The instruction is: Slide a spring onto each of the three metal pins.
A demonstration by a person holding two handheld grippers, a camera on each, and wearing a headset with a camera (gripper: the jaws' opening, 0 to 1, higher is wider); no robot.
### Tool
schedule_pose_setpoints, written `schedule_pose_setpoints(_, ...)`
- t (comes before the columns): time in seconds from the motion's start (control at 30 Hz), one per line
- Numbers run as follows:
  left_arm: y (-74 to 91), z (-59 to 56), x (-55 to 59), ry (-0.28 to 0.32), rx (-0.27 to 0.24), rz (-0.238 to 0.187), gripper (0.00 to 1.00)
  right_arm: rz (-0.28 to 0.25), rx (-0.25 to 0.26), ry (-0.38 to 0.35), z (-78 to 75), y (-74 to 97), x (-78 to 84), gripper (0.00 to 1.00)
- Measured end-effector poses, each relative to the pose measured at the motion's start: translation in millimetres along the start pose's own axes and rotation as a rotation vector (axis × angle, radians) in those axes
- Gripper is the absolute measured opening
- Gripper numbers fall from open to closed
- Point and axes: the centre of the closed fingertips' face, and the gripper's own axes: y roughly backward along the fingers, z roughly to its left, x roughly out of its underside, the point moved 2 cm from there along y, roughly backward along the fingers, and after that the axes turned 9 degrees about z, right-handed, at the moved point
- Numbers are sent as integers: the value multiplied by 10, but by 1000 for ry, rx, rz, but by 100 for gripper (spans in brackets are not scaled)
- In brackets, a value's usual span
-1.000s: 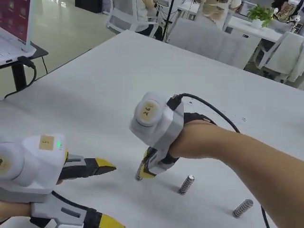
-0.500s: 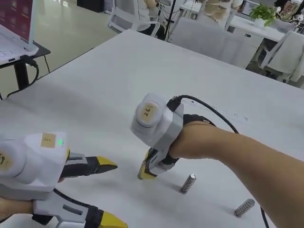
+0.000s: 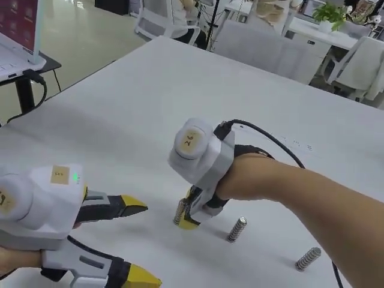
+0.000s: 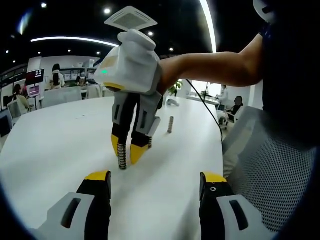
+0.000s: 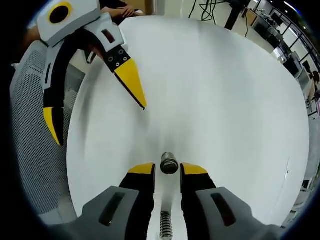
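Observation:
My right gripper [image 3: 187, 217] points down at the white table [image 3: 180, 90], shut on a small metal spring [image 3: 179, 211] that stands upright between its yellow tips. In the left gripper view the same spring [image 4: 121, 161] hangs at the tips of the right gripper [image 4: 127, 152], its lower end at the tabletop. The right gripper view looks down along the right gripper [image 5: 169, 170] onto the spring's round end [image 5: 169, 163]. My left gripper [image 3: 147, 243] is open at the lower left, a short way from the spring, holding nothing. A second spring [image 3: 237, 230] stands upright just right of the right gripper.
A third spring [image 3: 308, 258] lies tilted on the table at the lower right. A black cable [image 3: 270, 141] runs from the right gripper across the forearm. Chairs and desks stand beyond the table's far edge.
The right gripper has shifted slightly to the right and down with the spring in it. The left gripper has stayed open in nearly the same place.

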Motion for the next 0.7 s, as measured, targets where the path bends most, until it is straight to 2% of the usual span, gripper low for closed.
schedule_pose_setpoints(0.33,-17,17,-12,0,-1,5,68,-33,-5,-35,40,58,98,19)
schedule_pose_setpoints(0.7,-1,28,-25,3,-8,7,68,-99,5,-62,152,175,120,21)
